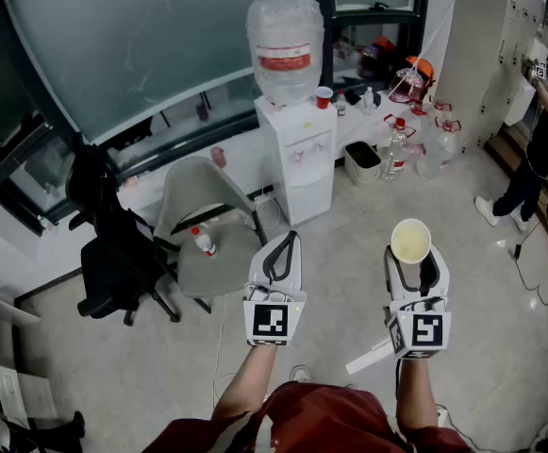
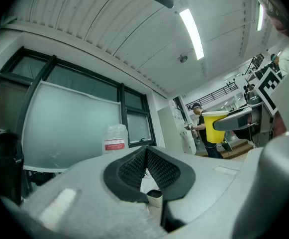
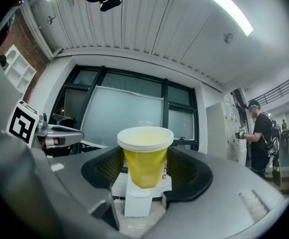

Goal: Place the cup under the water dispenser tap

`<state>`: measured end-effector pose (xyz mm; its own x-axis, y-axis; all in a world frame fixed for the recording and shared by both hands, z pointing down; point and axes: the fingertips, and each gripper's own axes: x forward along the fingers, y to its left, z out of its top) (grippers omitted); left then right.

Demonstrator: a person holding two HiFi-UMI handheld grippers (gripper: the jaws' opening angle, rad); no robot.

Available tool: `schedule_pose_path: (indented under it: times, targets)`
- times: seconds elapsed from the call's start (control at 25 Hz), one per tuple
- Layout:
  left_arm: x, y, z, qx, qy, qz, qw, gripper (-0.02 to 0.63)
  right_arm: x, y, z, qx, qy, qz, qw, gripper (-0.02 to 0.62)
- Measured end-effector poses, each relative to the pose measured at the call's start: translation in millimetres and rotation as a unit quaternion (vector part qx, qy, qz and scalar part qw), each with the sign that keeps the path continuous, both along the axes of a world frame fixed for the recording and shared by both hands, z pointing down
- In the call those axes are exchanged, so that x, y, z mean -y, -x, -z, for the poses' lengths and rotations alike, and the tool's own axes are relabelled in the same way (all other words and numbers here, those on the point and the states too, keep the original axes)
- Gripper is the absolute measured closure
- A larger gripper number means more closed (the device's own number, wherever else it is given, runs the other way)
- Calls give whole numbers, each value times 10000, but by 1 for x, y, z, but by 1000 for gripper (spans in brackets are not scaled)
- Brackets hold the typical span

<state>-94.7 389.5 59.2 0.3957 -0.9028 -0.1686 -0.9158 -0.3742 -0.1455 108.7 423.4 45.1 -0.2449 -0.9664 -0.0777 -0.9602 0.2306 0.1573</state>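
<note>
A: Which step? And the jaws?

B: Carry step, by my reading. The right gripper (image 1: 413, 267) has its jaws closed on the yellow cup (image 3: 144, 158). The pads press its sides, it stands upright, and its white rim sits above the jaw tips. The left gripper (image 1: 278, 253) has its jaws brought together with nothing between them.

A: Where's the target from there?

B: The water dispenser (image 1: 297, 154) is well ahead of both jaw pairs, with the big bottle (image 1: 286, 45) on top. In the right gripper view its white body shows straight ahead between the jaws, below the cup. The taps are too small for me to tell apart.

A: Next move?

B: Walk the cup forward, kept level. Then lower it into the recess beneath a tap and ease the jaws off (gently, since a light cup tips easily). The left gripper looks to have no job here.

A: Surface, room?

B: No surface carries the cup, which hangs over pale tiled floor (image 1: 349, 243). A grey chair (image 1: 203, 220) with a small bottle (image 1: 205, 243) on its seat stands left of the left jaws, and a black office chair (image 1: 113, 253) stands beyond that. Frosted window panes (image 1: 160, 45) run behind. Water bottles (image 1: 401, 149) stand on the floor beside the dispenser. A person (image 1: 538, 149) is at lockers far right of the right jaws.
</note>
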Motion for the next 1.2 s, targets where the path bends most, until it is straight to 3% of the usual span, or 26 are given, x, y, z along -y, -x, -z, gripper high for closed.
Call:
schedule_pose_path:
  times: [0.36,0.68,1.2]
  targets:
    - [9,51,-10,-127,20,-5,9999,611,10,53,-12,25,68,6,10000,325]
    - [12,75,-14,-177,-4,11,9998,611,17,80,-20,68,107,85,9999,322]
    - [64,79,-30,-157,80,206,9996,611,78,74,-42,233,236,165,9993,324]
